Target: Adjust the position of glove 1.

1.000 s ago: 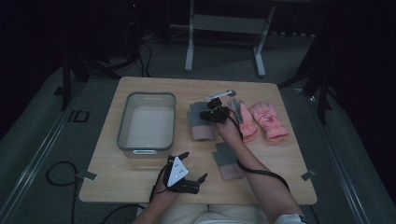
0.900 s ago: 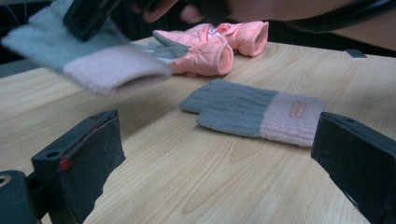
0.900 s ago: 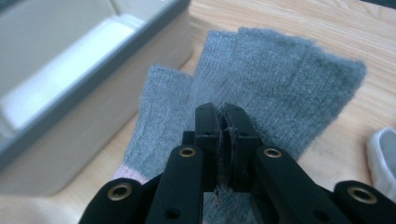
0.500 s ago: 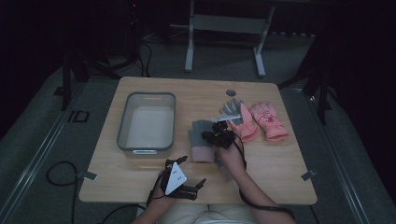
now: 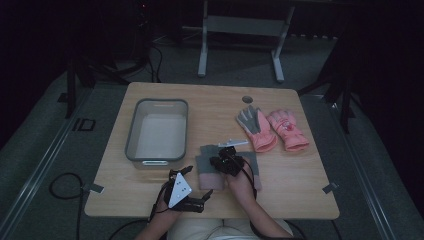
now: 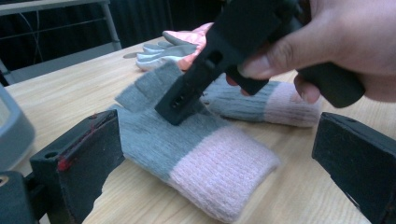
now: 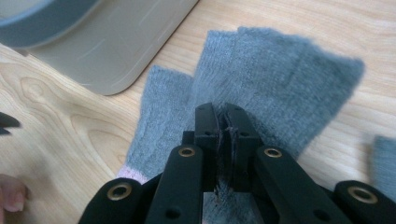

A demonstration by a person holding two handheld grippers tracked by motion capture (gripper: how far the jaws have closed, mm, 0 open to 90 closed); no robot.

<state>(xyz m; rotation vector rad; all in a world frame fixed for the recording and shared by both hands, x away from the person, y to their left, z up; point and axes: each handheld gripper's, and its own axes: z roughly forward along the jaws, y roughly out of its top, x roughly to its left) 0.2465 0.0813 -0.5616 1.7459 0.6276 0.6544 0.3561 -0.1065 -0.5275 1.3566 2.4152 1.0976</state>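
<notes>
Two grey knit gloves with pink cuffs lie near the table's front edge. My right gripper (image 5: 220, 162) (image 7: 223, 114) is shut on the grey palm of the nearer knit glove (image 5: 206, 172) (image 6: 201, 149) (image 7: 266, 79), pinching a fold of fabric as the glove rests on the wood. The second knit glove (image 5: 252, 164) (image 6: 271, 98) lies just beside it, partly under the right hand. My left gripper (image 5: 197, 183) (image 6: 217, 126) hovers at the front edge, open wide, one jaw on each side of the held glove's cuff without touching it.
A grey plastic bin (image 5: 157, 131) (image 7: 93, 37) stands at the table's left, close to the knit gloves. A pair of pink winter gloves (image 5: 272, 130) (image 6: 184, 39) lies at the right, one palm up. A round hole (image 5: 247, 99) sits near the far edge.
My right gripper has pulled the grey knit glove from beside the pink gloves toward the front edge, next to the other knit glove. The left gripper has barely moved.
</notes>
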